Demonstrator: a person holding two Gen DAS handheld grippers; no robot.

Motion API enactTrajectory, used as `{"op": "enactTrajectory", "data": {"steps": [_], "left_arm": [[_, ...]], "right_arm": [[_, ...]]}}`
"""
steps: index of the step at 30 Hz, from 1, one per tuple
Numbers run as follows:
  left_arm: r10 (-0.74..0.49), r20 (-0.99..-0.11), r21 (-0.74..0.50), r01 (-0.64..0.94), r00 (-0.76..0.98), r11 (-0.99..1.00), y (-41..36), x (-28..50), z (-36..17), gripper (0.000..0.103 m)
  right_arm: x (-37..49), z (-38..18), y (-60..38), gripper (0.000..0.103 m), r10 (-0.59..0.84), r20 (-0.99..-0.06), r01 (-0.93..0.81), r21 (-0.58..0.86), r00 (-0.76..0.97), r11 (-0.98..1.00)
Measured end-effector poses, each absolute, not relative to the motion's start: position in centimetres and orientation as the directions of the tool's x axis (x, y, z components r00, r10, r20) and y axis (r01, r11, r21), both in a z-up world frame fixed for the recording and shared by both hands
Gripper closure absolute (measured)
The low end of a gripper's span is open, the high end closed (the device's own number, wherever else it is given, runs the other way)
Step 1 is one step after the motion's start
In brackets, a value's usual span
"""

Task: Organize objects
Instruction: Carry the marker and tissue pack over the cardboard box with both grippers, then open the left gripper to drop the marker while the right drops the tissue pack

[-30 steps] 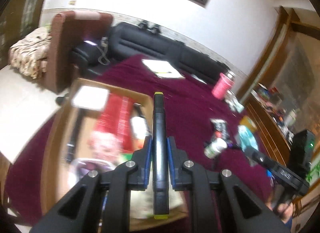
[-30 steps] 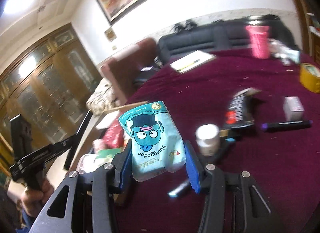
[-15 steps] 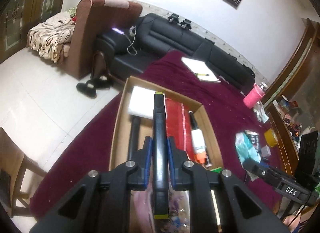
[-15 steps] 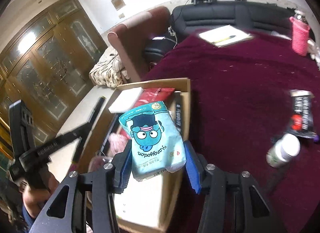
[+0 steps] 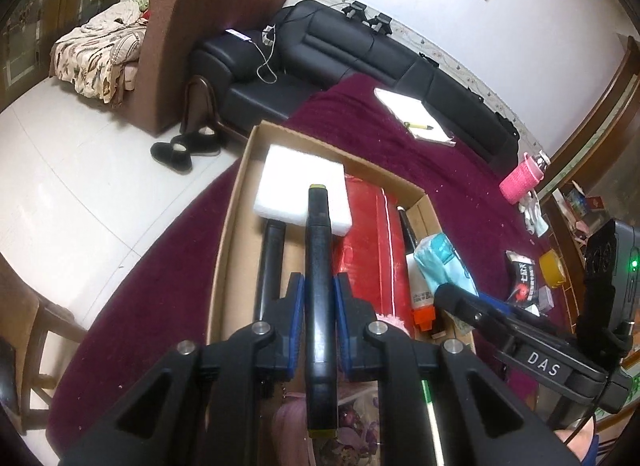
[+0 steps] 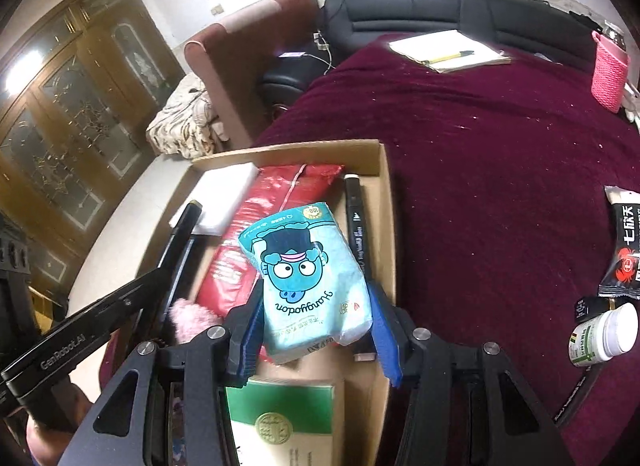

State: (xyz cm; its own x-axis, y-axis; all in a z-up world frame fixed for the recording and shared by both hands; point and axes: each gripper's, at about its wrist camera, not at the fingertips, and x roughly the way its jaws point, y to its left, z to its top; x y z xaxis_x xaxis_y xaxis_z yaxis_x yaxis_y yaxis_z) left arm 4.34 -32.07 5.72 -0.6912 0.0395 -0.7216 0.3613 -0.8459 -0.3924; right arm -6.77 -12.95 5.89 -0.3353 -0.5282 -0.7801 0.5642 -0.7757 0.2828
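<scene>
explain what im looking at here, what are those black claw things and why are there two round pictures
A person holds one hand-held tool in each hand; its black tongs pinch things. Each round picture comes from a camera on one tool, looking along its tongs. The left tongs clamp a black marker. The right tongs grip a pale blue tissue pack. Both hang over a cardboard box on a dark red tablecloth. Inside lie a white foam block and a red packet; a white pill bottle lies outside.
</scene>
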Motion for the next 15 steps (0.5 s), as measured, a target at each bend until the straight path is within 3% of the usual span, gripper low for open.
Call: {"op": "enactTrajectory", "data": {"steps": [12, 15], "left_arm": [[0.048, -0.728, -0.409, 0.377, -0.684, -0.831, -32.61, 4.21, 5.36, 0.088], [0.048, -0.731, -0.413, 0.386, -0.681, -0.825, -32.96, 4.48, 5.28, 0.081]], "right_arm": [[-6.22, 5.37, -12.57, 0.040, -0.550, -0.783, 0.564, 0.324, -0.291, -0.759], [-5.88, 5.67, -12.50, 0.038, -0.551, -0.783, 0.574, 0.318, -0.291, -0.755]]}}
